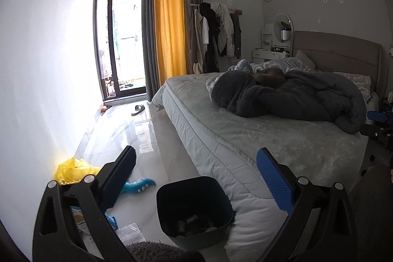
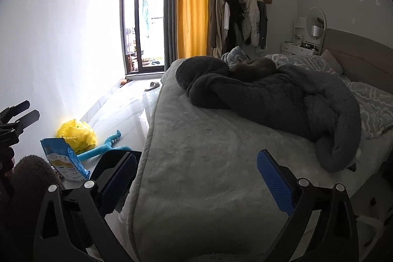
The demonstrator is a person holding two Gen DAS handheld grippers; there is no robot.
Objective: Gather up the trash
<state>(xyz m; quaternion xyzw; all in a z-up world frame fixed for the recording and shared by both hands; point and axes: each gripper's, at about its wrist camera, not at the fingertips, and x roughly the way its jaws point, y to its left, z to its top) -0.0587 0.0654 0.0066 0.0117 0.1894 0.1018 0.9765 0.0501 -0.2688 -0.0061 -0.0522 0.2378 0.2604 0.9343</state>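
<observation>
Both the left gripper (image 1: 195,178) and the right gripper (image 2: 196,179) are hanging released, grasping nothing. The dark bin (image 1: 196,206) is standing on the floor against the bed (image 1: 270,139), with a yellow bag (image 2: 76,135) and blue packet (image 2: 64,158) lying near the wall.

The bin (image 1: 194,208) stands beside the bed (image 1: 270,139), with the bag (image 1: 71,170) left by the wall (image 1: 36,65).
</observation>
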